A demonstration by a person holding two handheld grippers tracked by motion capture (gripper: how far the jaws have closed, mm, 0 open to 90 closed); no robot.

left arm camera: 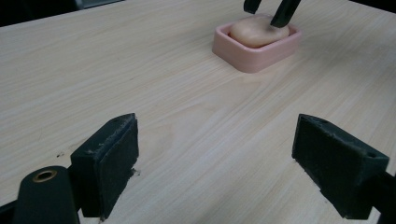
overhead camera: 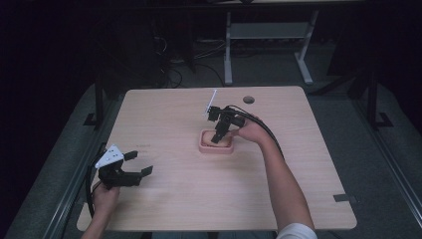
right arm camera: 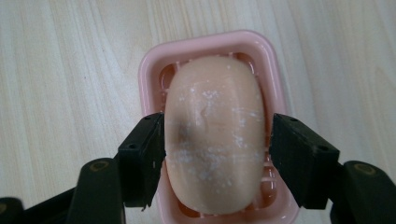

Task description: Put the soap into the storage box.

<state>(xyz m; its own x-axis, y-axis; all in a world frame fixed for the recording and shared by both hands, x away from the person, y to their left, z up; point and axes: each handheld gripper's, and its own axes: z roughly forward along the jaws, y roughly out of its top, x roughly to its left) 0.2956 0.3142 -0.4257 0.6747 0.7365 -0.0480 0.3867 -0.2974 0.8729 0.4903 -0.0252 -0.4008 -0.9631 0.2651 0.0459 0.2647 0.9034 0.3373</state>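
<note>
One soap bar [right arm camera: 214, 135] lies in one pink dish [right arm camera: 149, 60] near the middle of the wooden table [overhead camera: 174, 199]; from above it is hidden behind the right gripper [overhead camera: 217, 138], but the right gripper view shows it pale peach, oval, flecked white with a dark smudge. That gripper's jaws flank its sides, the left touching, the right with a sliver of gap. Two grippers are out: the left gripper [overhead camera: 139, 164], spread wide, sits well apart near the table's left edge.
</note>
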